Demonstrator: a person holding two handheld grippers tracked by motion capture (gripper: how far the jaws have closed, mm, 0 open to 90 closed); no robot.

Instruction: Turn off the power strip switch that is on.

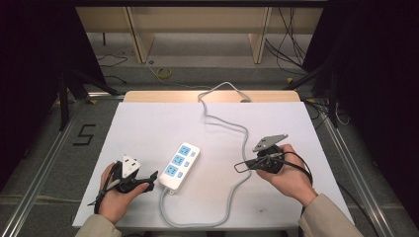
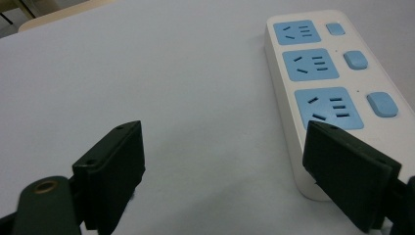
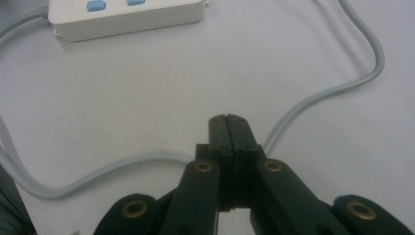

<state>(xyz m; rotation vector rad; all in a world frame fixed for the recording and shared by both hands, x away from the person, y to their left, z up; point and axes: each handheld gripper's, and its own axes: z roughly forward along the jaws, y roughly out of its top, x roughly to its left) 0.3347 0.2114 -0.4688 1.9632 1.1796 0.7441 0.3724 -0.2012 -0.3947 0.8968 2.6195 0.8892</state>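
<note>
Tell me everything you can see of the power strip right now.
The power strip is a white, plastic-looking bar lying flat on the white table, slanted, near the left gripper. Its top carries three blue sockets in a row, all with nothing plugged in, each beside a small blue switch. A grey cable leaves its near end, loops along the table's front edge and runs off the far edge. In the left gripper view one open jaw overlaps its near end; whether they touch is unclear.

Power strip (image 1: 180,166) lies mid-tabletop (image 1: 148,128), just beside left hand-held gripper (image 1: 151,178). Grey cord (image 1: 236,190) loops along near edge, then runs past right hand-held gripper (image 1: 238,167) toward far edge. Far left tabletop bare.
</note>
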